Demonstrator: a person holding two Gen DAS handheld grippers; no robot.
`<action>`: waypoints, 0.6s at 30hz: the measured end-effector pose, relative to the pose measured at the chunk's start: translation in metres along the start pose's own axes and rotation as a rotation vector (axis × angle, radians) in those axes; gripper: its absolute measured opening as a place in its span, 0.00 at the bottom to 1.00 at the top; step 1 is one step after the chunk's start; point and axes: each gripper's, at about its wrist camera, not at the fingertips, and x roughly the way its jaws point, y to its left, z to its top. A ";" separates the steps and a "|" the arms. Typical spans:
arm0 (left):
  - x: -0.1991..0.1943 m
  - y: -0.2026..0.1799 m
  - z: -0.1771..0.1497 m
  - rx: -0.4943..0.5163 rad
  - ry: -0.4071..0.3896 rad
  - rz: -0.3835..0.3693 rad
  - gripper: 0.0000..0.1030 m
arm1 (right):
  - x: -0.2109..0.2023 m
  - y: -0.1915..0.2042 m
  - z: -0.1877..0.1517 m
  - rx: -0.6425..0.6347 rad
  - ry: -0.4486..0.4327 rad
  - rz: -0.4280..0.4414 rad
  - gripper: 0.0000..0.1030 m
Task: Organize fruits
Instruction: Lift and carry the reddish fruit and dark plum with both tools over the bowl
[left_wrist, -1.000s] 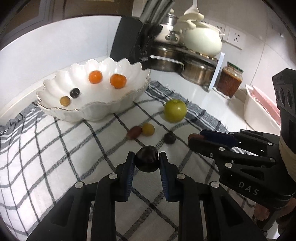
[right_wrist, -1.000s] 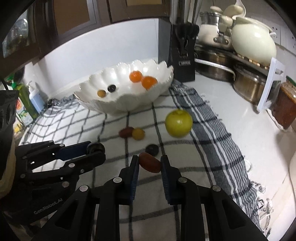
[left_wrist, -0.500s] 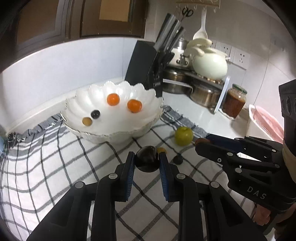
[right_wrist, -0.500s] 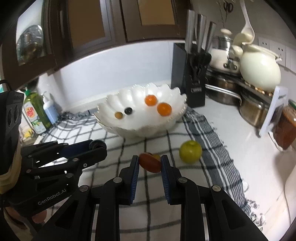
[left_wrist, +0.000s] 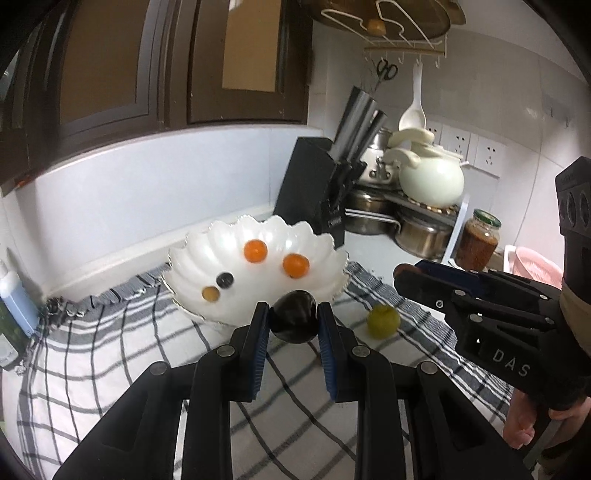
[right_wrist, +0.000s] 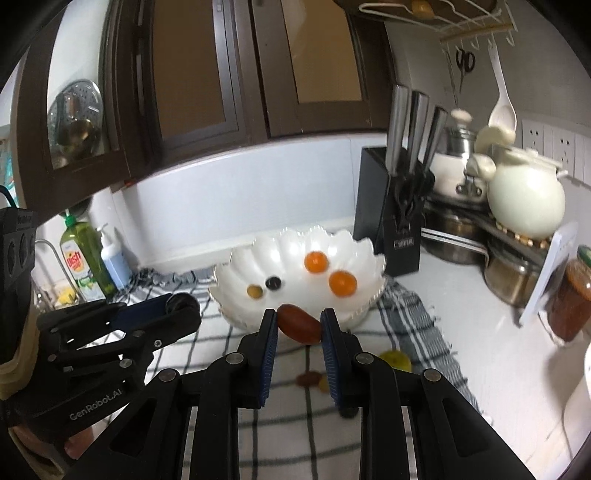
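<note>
Fingers of your left gripper (left_wrist: 293, 325) are clamped on a dark plum (left_wrist: 294, 316), held above the checked cloth (left_wrist: 110, 354) just short of the white scalloped bowl (left_wrist: 325, 280). Your right gripper (right_wrist: 299, 328) pinches a reddish-brown oblong fruit (right_wrist: 300, 324) before the same bowl. Inside the bowl: two orange fruits (left_wrist: 255, 251), one dark berry (left_wrist: 224, 279), one yellowish berry (left_wrist: 209, 293). Green apple (left_wrist: 383, 321) sits on the cloth, right of the bowl.

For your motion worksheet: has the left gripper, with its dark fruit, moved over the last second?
Yes. The left gripper, shut on the dark fruit, has risen off the checked cloth and come closer to the white bowl, now level with its near rim.
</note>
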 end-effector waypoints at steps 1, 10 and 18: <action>0.000 0.002 0.002 -0.001 -0.006 0.006 0.26 | 0.001 0.001 0.003 -0.005 -0.008 0.001 0.25; 0.010 0.015 0.019 -0.010 -0.033 0.042 0.26 | 0.020 0.001 0.021 -0.006 -0.032 0.006 0.25; 0.029 0.026 0.030 -0.020 -0.023 0.059 0.26 | 0.040 0.001 0.037 0.001 -0.030 0.011 0.25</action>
